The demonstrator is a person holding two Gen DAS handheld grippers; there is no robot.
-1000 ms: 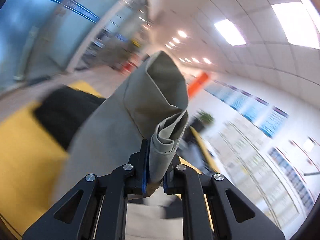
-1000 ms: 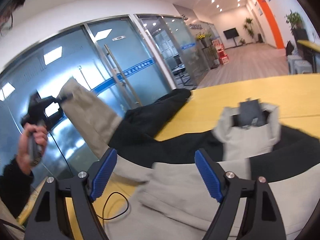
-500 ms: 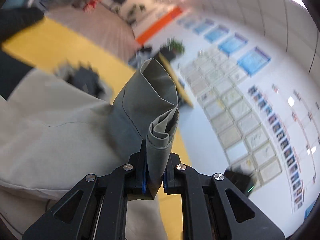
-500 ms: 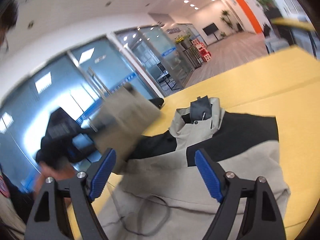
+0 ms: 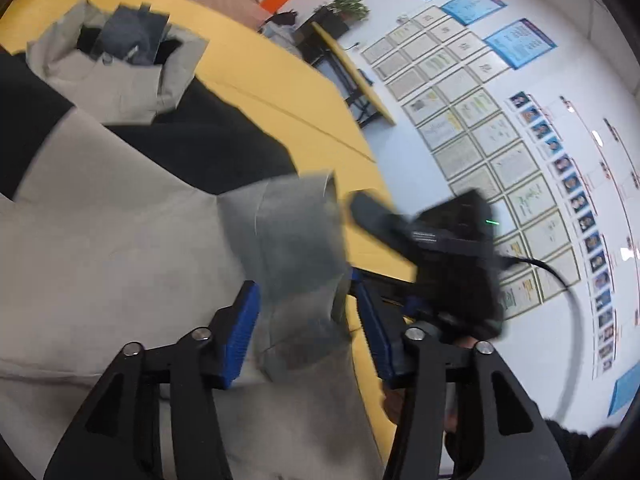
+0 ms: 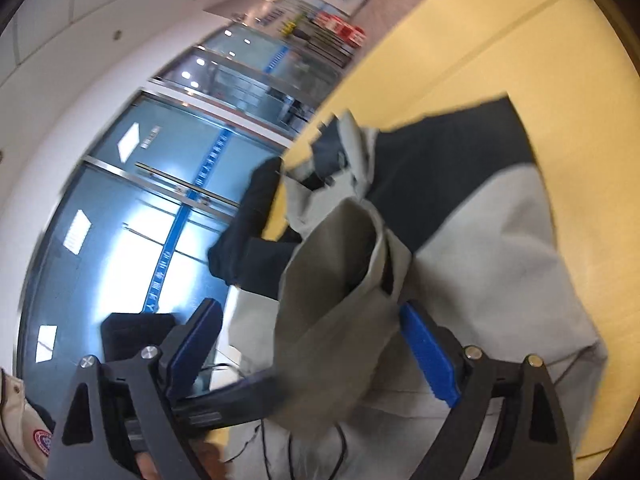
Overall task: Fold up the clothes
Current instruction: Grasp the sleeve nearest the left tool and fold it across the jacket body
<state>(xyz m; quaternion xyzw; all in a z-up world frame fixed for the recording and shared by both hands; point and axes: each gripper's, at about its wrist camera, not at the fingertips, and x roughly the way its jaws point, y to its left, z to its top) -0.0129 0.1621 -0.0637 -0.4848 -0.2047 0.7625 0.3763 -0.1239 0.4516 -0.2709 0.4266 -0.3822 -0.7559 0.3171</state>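
Observation:
A grey and black jacket (image 5: 120, 216) lies spread on a yellow table (image 5: 280, 92), collar (image 5: 116, 64) at the far end. Its grey sleeve cuff (image 5: 296, 240) is blurred, in the air just ahead of my left gripper (image 5: 308, 332), whose jaws stand open with the sleeve loose between them. My right gripper (image 6: 316, 352) is open too, and the same cuff (image 6: 340, 288) hangs between its blue pads (image 6: 428, 356) without being pinched. The right gripper's body (image 5: 448, 252) shows in the left wrist view, just right of the sleeve.
The table's right edge runs close to the jacket (image 6: 500, 260). A black garment (image 6: 256, 224) hangs off the table's far left side. A thin cord (image 6: 340, 452) lies on the jacket's hem. Glass doors (image 6: 160, 208) and a wall of framed papers (image 5: 480, 128) surround the table.
My left gripper swung the sleeve over the jacket body, then opened and let the cuff go. My right gripper moved in around the cuff.

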